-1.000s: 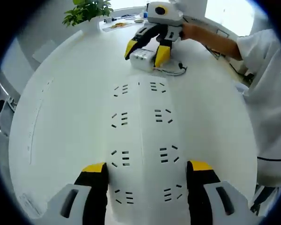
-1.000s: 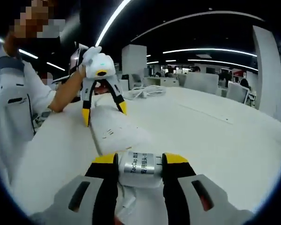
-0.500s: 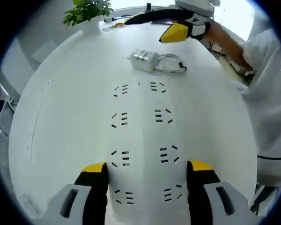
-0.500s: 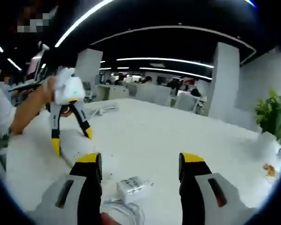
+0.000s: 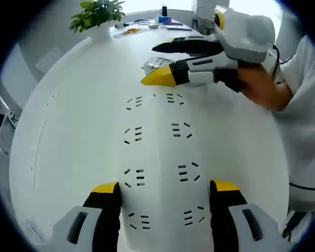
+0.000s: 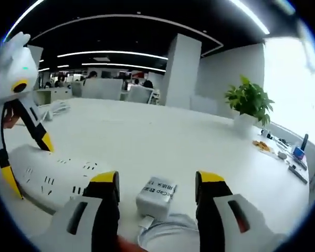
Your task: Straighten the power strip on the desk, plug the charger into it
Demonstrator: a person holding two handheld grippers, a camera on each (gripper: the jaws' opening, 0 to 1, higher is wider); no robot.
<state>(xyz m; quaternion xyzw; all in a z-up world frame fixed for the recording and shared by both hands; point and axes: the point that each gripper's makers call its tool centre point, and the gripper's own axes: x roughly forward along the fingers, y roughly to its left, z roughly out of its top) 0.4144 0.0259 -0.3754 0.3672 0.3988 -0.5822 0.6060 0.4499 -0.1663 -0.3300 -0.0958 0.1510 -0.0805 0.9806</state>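
The white power strip point(image 5: 158, 142) runs lengthwise up the white desk point(image 5: 73, 121) in the left gripper view. My left gripper point(image 5: 164, 189) is open, one jaw on each side of the strip's near end. At the far end the white charger point(image 5: 151, 65) lies partly hidden between the jaws of my right gripper point(image 5: 155, 62), which comes in from the right. In the right gripper view the charger point(image 6: 156, 197) lies on the desk between the open jaws of my right gripper point(image 6: 157, 179), untouched, its coiled cable point(image 6: 170, 231) nearer the camera. The power strip point(image 6: 52, 176) lies left, under the left gripper point(image 6: 27, 163).
A potted plant point(image 5: 97, 11) point(image 6: 247, 100) stands at the desk's far edge with small items point(image 5: 147, 23) beside it. A person's hand and white sleeve point(image 5: 268, 89) reach in from the right. Office desks and monitors fill the background point(image 6: 105, 89).
My right gripper let go of the charger, lifted away, swung round and came back down with open jaws around it from another side. The left gripper and the strip stayed put.
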